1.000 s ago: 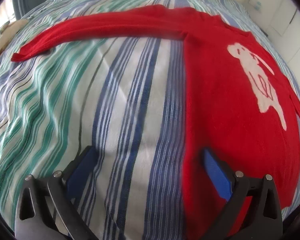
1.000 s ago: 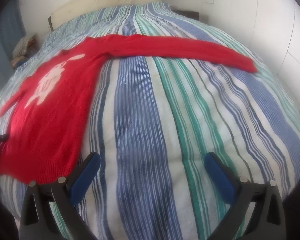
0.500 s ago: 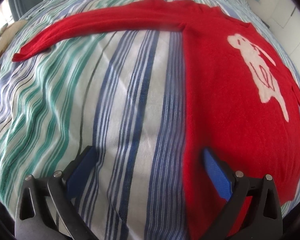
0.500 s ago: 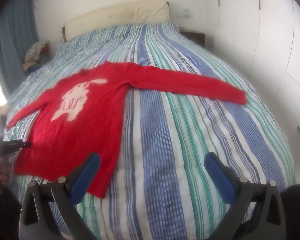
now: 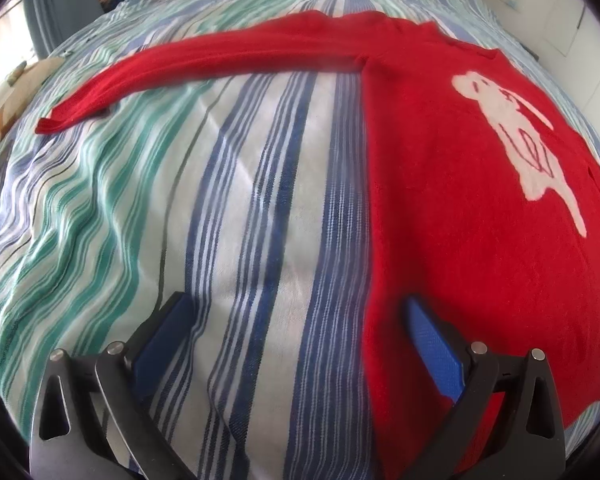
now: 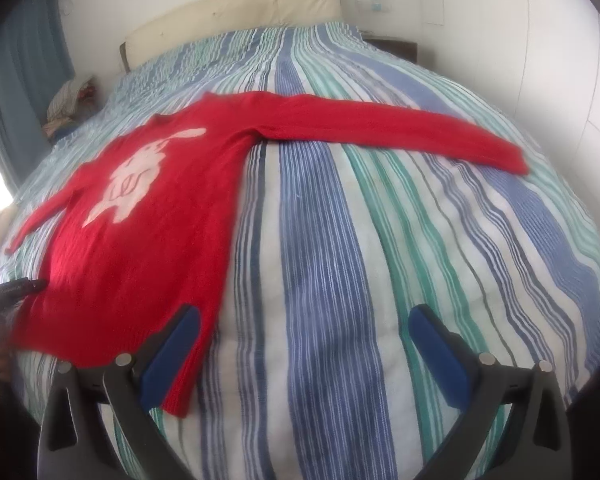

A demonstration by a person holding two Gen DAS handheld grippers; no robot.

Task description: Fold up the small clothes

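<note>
- Left gripper (image 5: pixel 296 320): jaws spread wide, holding nothing; red sweater (image 5: pixel 460 208) lies flat ahead, its side edge between the fingers.
- Right gripper (image 6: pixel 304 324): wide open, empty (sweater's hem corner under its left finger), above the striped bedspread (image 6: pixel 340 240).

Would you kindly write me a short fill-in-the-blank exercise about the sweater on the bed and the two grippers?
1. The sweater is ____ in colour.
2. It lies spread flat on a ____ bedspread.
3. The jaws of the left gripper and the right gripper are both ____.
4. The animal figure on the sweater's front is ____.

Missing words: red; striped; open; white
</note>
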